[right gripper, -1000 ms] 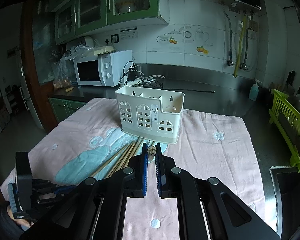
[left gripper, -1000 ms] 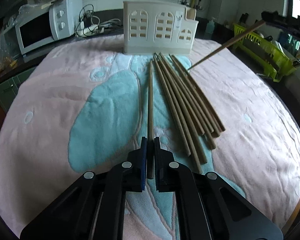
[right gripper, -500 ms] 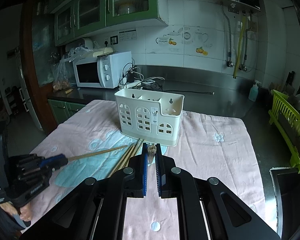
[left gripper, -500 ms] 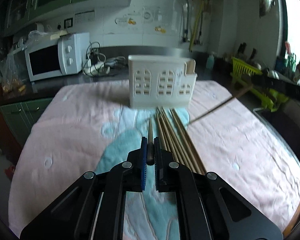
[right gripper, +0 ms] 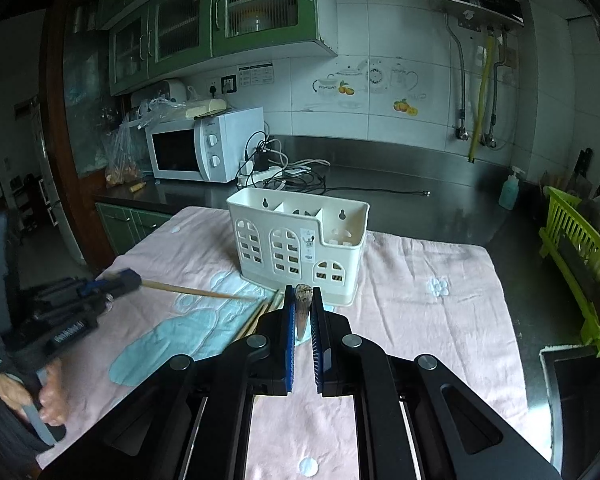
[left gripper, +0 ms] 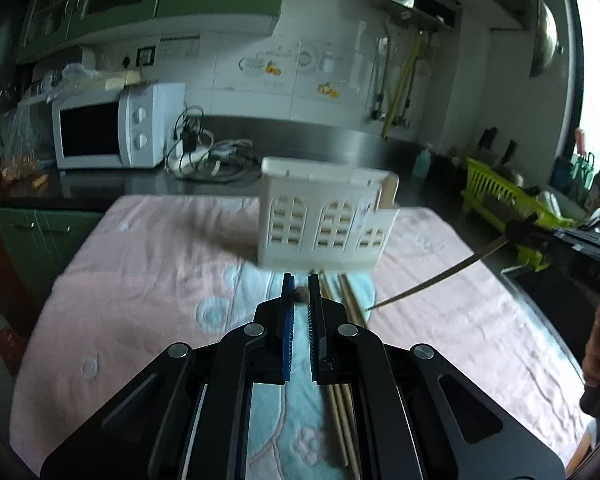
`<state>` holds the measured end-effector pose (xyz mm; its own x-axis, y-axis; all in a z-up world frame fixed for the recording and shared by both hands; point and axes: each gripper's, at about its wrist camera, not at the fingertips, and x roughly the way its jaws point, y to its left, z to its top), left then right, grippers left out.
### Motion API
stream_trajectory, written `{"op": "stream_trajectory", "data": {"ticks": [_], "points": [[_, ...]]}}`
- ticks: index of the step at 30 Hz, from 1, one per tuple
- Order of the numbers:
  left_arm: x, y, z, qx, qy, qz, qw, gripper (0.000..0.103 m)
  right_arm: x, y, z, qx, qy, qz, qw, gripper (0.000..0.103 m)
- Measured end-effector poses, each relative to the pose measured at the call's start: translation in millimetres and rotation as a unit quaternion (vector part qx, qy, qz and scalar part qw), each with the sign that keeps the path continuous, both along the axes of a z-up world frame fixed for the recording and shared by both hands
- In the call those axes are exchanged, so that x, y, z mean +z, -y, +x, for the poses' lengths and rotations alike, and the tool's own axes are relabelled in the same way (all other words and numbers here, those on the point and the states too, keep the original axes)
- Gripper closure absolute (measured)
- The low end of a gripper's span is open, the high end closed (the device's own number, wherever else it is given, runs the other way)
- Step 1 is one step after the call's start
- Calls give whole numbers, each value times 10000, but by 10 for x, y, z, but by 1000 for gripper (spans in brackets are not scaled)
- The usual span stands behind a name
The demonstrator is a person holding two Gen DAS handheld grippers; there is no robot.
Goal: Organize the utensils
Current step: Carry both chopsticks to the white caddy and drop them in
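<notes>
Since a second ago, the left gripper (left gripper: 301, 294) has lifted its chopstick (right gripper: 196, 291) off the pink-and-teal cloth (left gripper: 148, 264) and now holds it in the air, clenched between both fingers, tip slanting toward the middle of the table. The right gripper (right gripper: 302, 312) is likewise clamped on a second chopstick (left gripper: 436, 280), which angles down toward the cloth from the right side. Between the two raised sticks, the remaining loose chopsticks (left gripper: 342, 396) lie in a bundle on the teal patch, their far ends just in front of the white utensil holder (right gripper: 300, 248). The holder stands upright near the table's far edge. A white microwave (right gripper: 204, 148) sits on the counter behind.
</notes>
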<state>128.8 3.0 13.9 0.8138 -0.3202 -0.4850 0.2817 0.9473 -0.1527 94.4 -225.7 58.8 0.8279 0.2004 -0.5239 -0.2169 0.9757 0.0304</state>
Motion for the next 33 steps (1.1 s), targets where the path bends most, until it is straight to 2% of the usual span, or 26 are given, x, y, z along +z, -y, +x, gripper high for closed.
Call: {"op": "stream_trajectory", "data": {"ticks": [5, 15, 21, 27, 33], "points": [[207, 51, 24, -3, 150, 155, 9998, 98, 156, 25, 64, 58, 44, -23, 10000, 96], [427, 62, 55, -62, 298, 22, 9995, 98, 472, 84, 98, 166, 187, -211, 9995, 96], [581, 81, 70, -74, 448, 69, 9989, 98, 654, 126, 122, 137, 309, -261, 9991, 96], [937, 48, 79, -52, 760, 31, 9971, 98, 915, 211, 202, 94, 425, -233, 9988, 96], [1522, 50, 197, 59, 1257, -31, 9920, 98, 1165, 236, 350, 60, 550, -254, 9981, 96]]}}
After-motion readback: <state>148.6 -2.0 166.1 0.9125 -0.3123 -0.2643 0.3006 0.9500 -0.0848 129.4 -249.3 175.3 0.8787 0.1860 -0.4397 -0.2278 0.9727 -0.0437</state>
